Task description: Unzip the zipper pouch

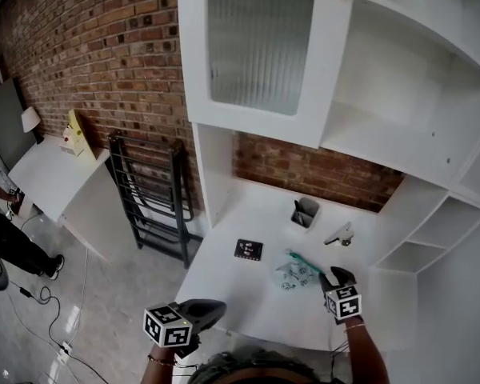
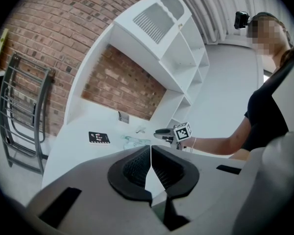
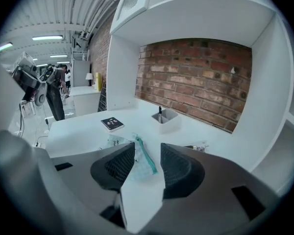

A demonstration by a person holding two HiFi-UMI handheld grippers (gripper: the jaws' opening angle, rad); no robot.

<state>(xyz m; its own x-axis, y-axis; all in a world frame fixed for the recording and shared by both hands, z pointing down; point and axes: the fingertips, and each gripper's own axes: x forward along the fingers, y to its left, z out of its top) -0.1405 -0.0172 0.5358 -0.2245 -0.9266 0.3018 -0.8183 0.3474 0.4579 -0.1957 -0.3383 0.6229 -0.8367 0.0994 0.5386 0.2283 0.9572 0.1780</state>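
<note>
The zipper pouch (image 1: 294, 272) is clear plastic with a teal zipper and lies flat on the white desk (image 1: 248, 294). In the right gripper view the pouch (image 3: 137, 154) sits just ahead of my right gripper (image 3: 148, 152), its teal zipper running between the two pads. The jaws stand apart and do not press on it. In the head view the right gripper (image 1: 334, 277) is at the pouch's right edge. My left gripper (image 1: 214, 307) hovers at the desk's front left corner, shut with nothing in it (image 2: 151, 153), well away from the pouch (image 2: 136, 141).
A black card (image 1: 249, 250), a grey pen holder (image 1: 305, 213) and a small metal object (image 1: 340, 235) lie further back on the desk. White shelves (image 1: 432, 238) rise at the right. A black folding rack (image 1: 148, 198) stands left of the desk.
</note>
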